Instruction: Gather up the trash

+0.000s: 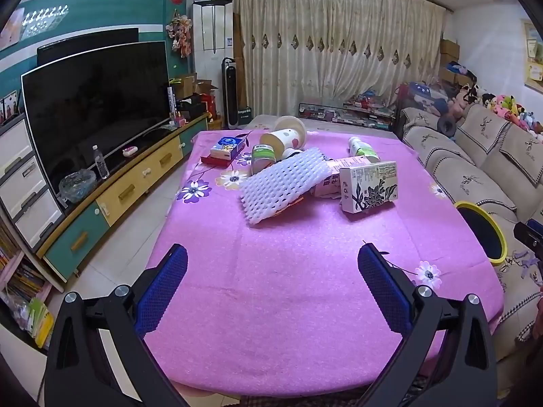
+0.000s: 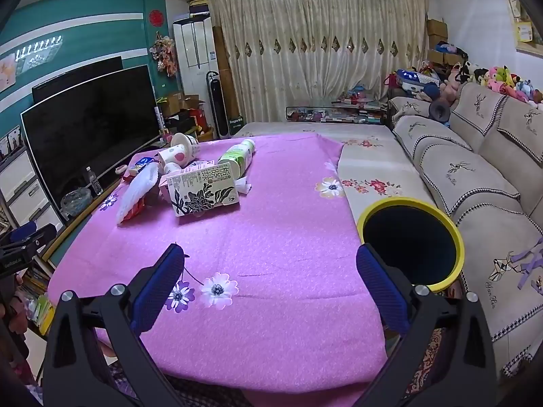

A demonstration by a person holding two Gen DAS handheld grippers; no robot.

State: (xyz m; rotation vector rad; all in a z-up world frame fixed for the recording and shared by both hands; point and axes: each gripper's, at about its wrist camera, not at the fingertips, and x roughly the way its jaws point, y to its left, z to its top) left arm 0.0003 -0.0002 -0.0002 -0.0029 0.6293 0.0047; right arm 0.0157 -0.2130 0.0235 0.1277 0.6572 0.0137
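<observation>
Trash lies in a heap at the far part of a table under a pink flowered cloth (image 1: 278, 288): a white foam net sleeve (image 1: 285, 186), a white carton with a dark flower print (image 1: 368, 186) (image 2: 205, 191), a spotted paper cup (image 1: 285, 137) (image 2: 174, 156), two green-and-white bottles (image 1: 263, 157) (image 2: 237, 157) and a blue-lidded box (image 1: 225, 147). A dark bin with a yellow rim (image 2: 412, 242) (image 1: 483, 234) stands beside the table's right edge. My left gripper (image 1: 271, 285) and right gripper (image 2: 269, 281) both hover open over the near bare cloth, nothing between the fingers.
A large television (image 1: 98, 108) on a low cabinet (image 1: 118, 196) runs along the left. A beige sofa (image 2: 475, 183) with plush toys lines the right wall. Curtains (image 1: 339, 54) close the far wall. A low bed with a floral sheet (image 2: 366, 166) lies behind the table.
</observation>
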